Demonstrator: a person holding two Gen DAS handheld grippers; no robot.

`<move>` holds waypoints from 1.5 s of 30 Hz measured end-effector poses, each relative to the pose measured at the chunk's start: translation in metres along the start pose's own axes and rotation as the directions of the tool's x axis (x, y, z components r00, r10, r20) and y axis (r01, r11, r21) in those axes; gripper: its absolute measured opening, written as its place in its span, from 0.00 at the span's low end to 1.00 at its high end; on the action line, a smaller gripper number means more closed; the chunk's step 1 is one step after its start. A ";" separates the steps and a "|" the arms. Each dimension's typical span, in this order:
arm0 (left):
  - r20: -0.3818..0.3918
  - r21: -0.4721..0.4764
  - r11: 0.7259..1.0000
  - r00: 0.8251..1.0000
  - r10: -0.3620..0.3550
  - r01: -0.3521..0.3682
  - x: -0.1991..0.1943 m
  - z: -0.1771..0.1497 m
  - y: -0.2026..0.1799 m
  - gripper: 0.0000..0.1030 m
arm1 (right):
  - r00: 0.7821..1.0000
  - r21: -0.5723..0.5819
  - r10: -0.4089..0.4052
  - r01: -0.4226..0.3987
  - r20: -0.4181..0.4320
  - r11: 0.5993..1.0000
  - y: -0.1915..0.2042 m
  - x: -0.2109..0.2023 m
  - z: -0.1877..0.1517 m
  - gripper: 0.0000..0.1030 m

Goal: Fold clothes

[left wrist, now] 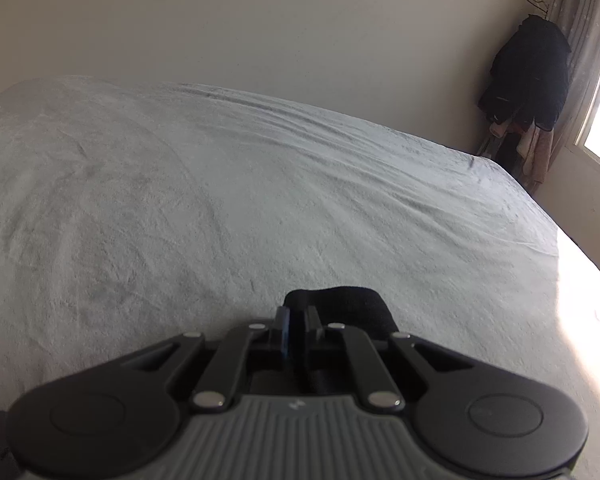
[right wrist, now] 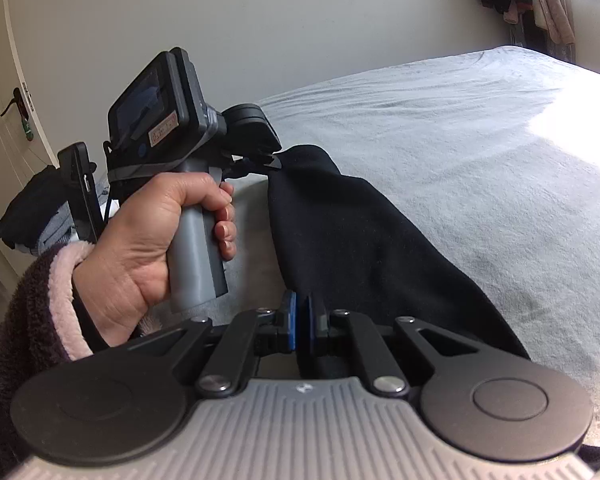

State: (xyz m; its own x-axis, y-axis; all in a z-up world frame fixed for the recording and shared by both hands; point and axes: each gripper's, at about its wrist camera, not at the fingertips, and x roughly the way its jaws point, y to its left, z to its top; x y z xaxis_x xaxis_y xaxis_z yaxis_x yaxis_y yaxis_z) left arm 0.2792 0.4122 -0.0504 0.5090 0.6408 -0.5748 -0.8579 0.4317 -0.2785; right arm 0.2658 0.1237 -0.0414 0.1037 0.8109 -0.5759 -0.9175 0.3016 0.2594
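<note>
Right wrist: both grippers' fingers clamped on black garment, left too

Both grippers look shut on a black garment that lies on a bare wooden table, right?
Not quite: the surface is a bed with a grey sheet, not a table. The right wrist view shows the black garment spread over it, with the left gripper and right gripper shut on it.

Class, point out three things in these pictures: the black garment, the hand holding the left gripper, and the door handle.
black garment (right wrist: 360, 232): right wrist view, middle of cloth.
hand (right wrist: 148, 236): right wrist view, its palm side.
door handle (right wrist: 13, 105): right wrist view, the lever.
</note>
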 end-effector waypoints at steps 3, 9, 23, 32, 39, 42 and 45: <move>-0.011 -0.028 1.000 1.000 0.012 -0.012 0.000 0.001 0.003 0.20 | 0.999 -0.008 0.002 -0.003 -0.042 1.000 0.003 0.012 -0.002 0.14; 0.070 -0.082 0.995 0.996 -0.058 0.064 -0.016 0.004 0.004 0.46 | 0.999 0.048 0.042 -0.041 -0.026 0.998 -0.006 0.004 0.000 0.19; -0.040 -0.141 0.914 0.920 -0.390 0.381 0.014 -0.006 -0.016 0.29 | 0.987 0.250 -0.070 0.032 0.144 0.968 -0.052 -0.030 -0.003 0.41; -0.092 0.107 0.985 0.988 -0.127 0.136 0.026 -0.015 -0.056 0.35 | 0.982 0.296 -0.136 0.093 0.131 0.951 -0.060 -0.037 -0.003 0.41; -0.040 0.009 0.989 0.989 -0.145 0.145 0.027 -0.019 -0.037 0.01 | 0.974 0.346 -0.160 0.096 0.162 0.933 -0.068 -0.052 -0.008 0.42; -0.001 -0.083 0.978 0.982 -0.190 0.189 0.026 -0.019 -0.020 0.01 | 0.964 0.393 -0.212 0.135 0.158 0.909 -0.075 -0.057 -0.009 0.43; 0.077 -0.229 0.929 0.957 -0.281 0.291 0.029 -0.019 0.005 0.01 | 0.942 0.436 -0.297 0.204 0.157 0.877 -0.083 -0.061 -0.012 0.43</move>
State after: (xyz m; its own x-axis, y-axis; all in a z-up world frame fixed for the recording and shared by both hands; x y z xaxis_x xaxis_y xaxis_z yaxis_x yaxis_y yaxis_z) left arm 0.2886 0.4207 -0.0826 0.7331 0.5406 -0.4127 -0.6649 0.4424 -0.6018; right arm 0.3314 0.0433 -0.0367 0.4306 0.7531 -0.4975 -0.6156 0.6481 0.4484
